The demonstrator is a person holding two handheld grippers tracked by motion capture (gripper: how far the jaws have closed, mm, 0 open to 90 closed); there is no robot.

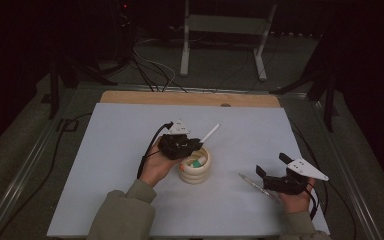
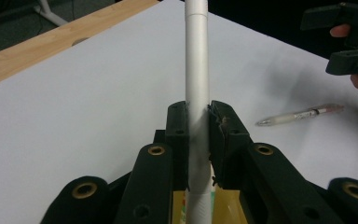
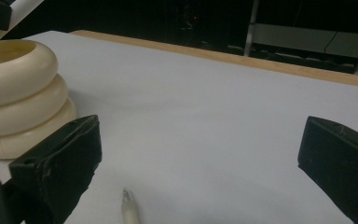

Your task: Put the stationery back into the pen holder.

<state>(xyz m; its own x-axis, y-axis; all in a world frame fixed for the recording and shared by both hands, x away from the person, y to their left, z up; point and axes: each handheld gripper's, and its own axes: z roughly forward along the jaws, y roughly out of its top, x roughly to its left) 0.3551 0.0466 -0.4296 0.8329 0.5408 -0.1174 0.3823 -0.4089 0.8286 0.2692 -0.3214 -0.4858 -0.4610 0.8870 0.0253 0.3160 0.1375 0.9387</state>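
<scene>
Left tool (image 1: 192, 145) clamps slim white plastic pen (image 2: 197, 70) over cream ringed holder (image 1: 195, 169) at counter (image 1: 130, 150) centre; lower it straight in, then release. Right tool (image 1: 272, 171) gapes above clear pen (image 1: 255, 184)

Left tongs (image 1: 194, 145) over holder (image 1: 196, 172); pen (image 1: 254, 184) lies right, beside right tongs (image 1: 271, 166).

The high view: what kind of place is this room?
Probably a lab or recording workspace, not a home: a white-topped table on a grey floor, cables trailing behind it, a metal stand and dark surroundings.
</scene>
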